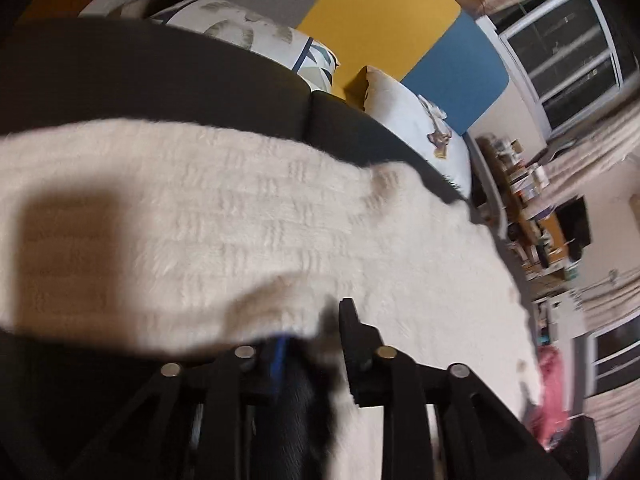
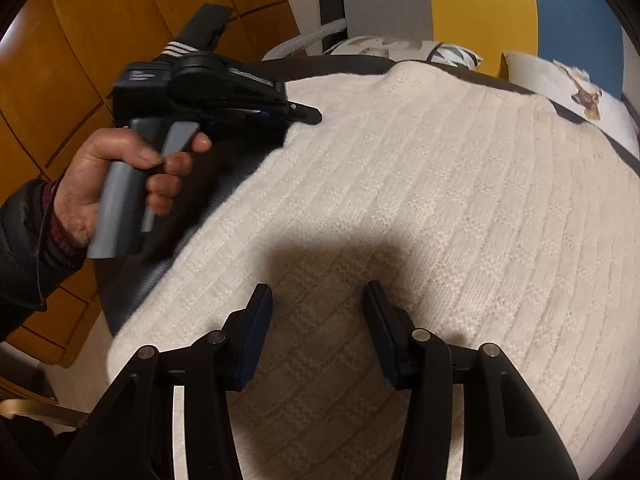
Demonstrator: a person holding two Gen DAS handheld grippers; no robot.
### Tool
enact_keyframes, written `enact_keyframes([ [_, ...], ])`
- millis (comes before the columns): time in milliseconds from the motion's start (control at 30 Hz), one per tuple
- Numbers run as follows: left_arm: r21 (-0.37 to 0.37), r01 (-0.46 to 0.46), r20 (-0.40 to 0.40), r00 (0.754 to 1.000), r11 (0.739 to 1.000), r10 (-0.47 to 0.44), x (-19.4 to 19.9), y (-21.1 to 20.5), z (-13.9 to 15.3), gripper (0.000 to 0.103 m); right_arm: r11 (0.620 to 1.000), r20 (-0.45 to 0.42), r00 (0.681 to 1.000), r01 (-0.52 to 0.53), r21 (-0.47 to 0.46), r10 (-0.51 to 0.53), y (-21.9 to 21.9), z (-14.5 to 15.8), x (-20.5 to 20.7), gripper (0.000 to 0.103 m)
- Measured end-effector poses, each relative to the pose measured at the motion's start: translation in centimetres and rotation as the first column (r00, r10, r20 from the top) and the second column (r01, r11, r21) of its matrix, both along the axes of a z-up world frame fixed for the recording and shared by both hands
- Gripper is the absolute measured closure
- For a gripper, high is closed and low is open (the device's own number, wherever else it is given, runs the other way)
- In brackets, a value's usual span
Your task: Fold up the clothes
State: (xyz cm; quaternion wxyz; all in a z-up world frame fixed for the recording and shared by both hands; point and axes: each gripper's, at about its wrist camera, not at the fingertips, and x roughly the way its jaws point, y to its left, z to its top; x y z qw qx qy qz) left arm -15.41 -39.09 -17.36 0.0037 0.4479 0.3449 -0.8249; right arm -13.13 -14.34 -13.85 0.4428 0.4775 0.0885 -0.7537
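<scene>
Right wrist view: a cream knitted sweater (image 2: 420, 200) lies spread across a dark sofa seat (image 2: 168, 264), its near edge hanging toward the seat's front edge and its far edge up near the backrest.
Right tool (image 2: 318, 316): spread, both fingers hovering over the knit near the front edge of the seat with nothing between them; it throws a shadow on the fabric just ahead.
Left tool, seen from the right (image 2: 308, 114): held in the person's left hand (image 2: 120, 176) by a grey handle, its tip at the sweater's left border, toward the back of the seat.
Left wrist view: the left tool (image 1: 316, 332) has the knit's edge (image 1: 280, 312) bunched between its fingers; the picture is blurred, but it looks to me like a pinch on the sweater's border, lifted off the dark seat (image 1: 160, 80).
Surroundings: patterned cushions (image 1: 304, 56) sit along the backrest; yellow and blue panels show on the wall behind.
Done so far: the garment looks laid out mostly flat, one border apparently taken up by the left tool. I see no finished fold.
Left to do: by my reckoning nearly all of it: carrying that side over, matching it from the other side, then doubling the length.
Stage: early, as I judge it.
</scene>
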Motion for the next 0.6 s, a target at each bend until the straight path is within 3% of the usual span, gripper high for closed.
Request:
enact_keyframes([
  [67,0.027,0.014,-0.061,0.998,1.0,-0.013,2.7,0.3,1.7,0.076,0.999,0.004,1.0,0.011,-0.05,-0.011,1.4,1.5,0.6,0.051],
  [167,0.053,0.152,-0.168,0.976,0.987,-0.141,6.1,3.8,3.8,0.075,0.999,-0.033,0.999,-0.011,-0.049,0.009,2.8,3.3,2.3,0.051],
  [300,-0.029,0.271,-0.138,0.952,0.962,-0.273,9.9,9.5,2.6,0.075,0.998,-0.061,0.997,0.048,0.031,-0.046,6.0,3.2,4.5,0.051],
  [367,-0.061,0.267,-0.086,0.958,0.962,-0.272,10.8,10.7,1.0,0.075,0.991,-0.053,0.993,0.112,0.077,-0.108,7.9,2.2,4.8,0.051],
  [400,-0.064,0.234,-0.066,0.969,0.97,-0.238,11.2,10.6,0.0,0.08,0.984,-0.047,0.989,0.143,0.103,-0.139,8.5,1.5,4.6,0.051],
  [433,-0.068,0.196,-0.048,0.979,0.978,-0.2,11.6,10.4,-0.9,0.092,0.977,-0.039,0.985,0.17,0.127,-0.167,8.9,0.8,4.4,0.051],
  [500,0.0,0.136,-0.063,0.989,0.991,-0.135,12.2,9.5,-1.5,0.092,0.973,-0.036,0.979,0.204,0.104,-0.201,10.2,-0.1,4.4,0.052],
  [600,-0.002,0.112,-0.06,0.992,0.994,-0.112,12.4,9.6,-1.2,0.091,0.974,-0.08,0.975,0.213,0.071,-0.207,10.9,-0.8,4.9,0.052],
])
